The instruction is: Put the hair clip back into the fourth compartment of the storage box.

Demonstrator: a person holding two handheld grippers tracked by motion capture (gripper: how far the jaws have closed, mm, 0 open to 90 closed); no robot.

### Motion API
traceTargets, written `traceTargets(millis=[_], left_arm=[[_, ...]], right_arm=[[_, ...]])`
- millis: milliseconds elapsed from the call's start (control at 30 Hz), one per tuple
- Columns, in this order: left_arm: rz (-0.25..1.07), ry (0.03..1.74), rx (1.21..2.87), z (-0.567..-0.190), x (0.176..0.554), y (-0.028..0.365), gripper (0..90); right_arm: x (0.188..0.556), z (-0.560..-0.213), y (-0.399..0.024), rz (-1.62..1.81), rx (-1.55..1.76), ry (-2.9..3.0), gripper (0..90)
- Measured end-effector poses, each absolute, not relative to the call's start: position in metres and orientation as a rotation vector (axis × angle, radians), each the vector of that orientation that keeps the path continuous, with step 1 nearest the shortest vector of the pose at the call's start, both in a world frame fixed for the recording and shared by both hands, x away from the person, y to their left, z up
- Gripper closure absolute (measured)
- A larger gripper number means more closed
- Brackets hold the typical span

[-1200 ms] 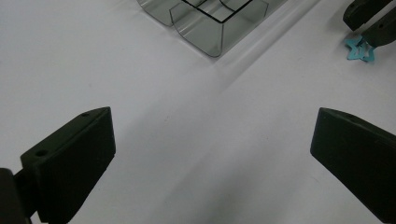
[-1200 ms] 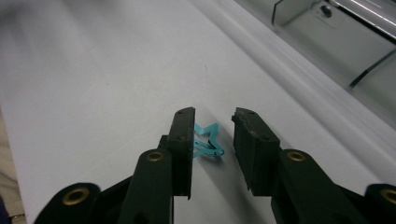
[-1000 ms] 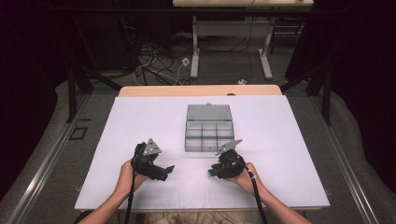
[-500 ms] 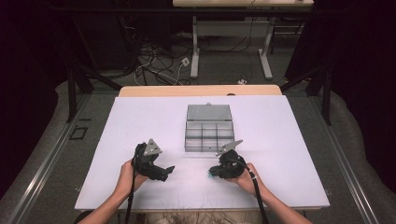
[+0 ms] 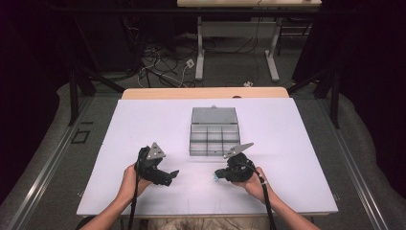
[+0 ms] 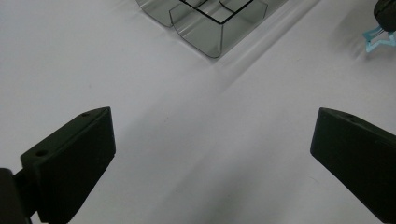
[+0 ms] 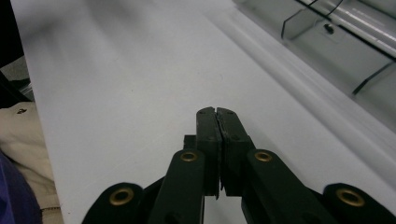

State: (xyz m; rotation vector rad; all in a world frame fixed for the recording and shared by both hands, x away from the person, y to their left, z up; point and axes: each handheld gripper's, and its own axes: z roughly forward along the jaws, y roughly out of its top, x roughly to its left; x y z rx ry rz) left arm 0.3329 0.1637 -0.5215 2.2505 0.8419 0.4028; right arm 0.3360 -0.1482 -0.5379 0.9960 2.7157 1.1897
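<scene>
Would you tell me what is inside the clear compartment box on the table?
The compartment box looks empty in the high view; its divided cells show bare bottoms. Nearest cells are partly hidden behind the right gripper.

Each hand carries a black tool, the left tool point(image 5: 160, 175) and right tool point(image 5: 226, 173) both topped by a grey three-cornered plate and trailing a black cable, with brass-ringed pivots on the right tool's linkage and bare forearms.
</scene>
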Motion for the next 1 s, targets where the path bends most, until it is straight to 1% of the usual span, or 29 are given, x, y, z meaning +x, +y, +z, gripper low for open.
traceTargets(millis=[67,200,500,1000], left_arm=[[0.388,0.844,2.263,-0.521,0.333,0.164,0.0],[0.406,0.836,2.251,-0.522,0.332,0.163,0.0],[0.4,0.835,2.249,-0.521,0.332,0.162,0.0],[0.405,0.835,2.242,-0.521,0.332,0.162,0.0]], right_arm=[[0.335,-0.535,-0.15,1.188,0.991,2.7,88.7],[0.335,-0.532,-0.155,1.186,0.986,2.664,88.7],[0.334,-0.526,-0.16,1.176,0.998,2.588,88.8],[0.336,-0.523,-0.167,1.178,0.983,2.496,88.8]])
